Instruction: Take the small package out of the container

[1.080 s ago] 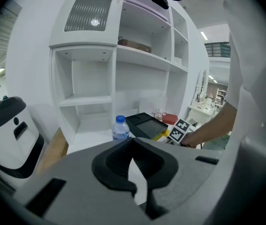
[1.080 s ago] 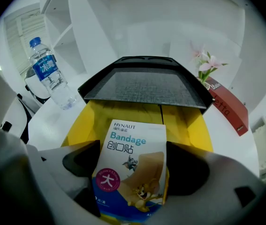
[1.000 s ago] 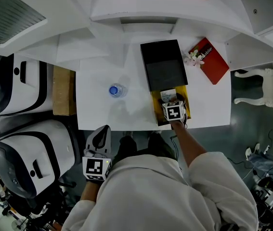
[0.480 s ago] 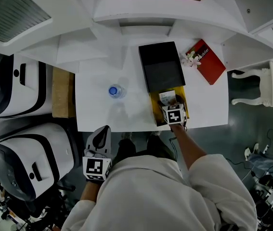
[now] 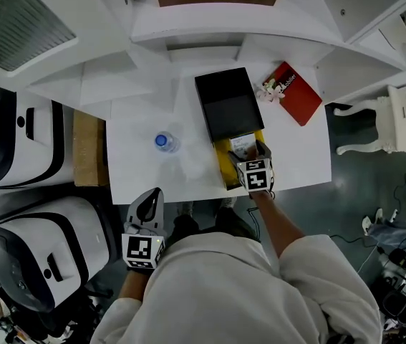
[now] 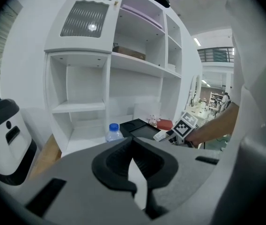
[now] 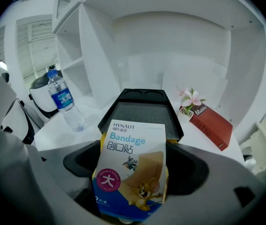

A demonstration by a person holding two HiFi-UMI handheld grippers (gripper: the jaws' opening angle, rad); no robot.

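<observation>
my right gripper [image 5: 251, 153]: jaws clamped on bandage pack's [image 7: 132, 168] lower end, face up for a clean lift | pack over the yellow container [image 5: 223, 169], likely not clear yet | my left gripper [image 6: 137, 179]: jaws all but together, empty, parked off-table out of the way

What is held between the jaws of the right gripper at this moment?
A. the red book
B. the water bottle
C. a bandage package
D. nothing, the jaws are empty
C: in the right gripper view, the right gripper is shut on the bandage package, whose printed front faces the camera.
</observation>
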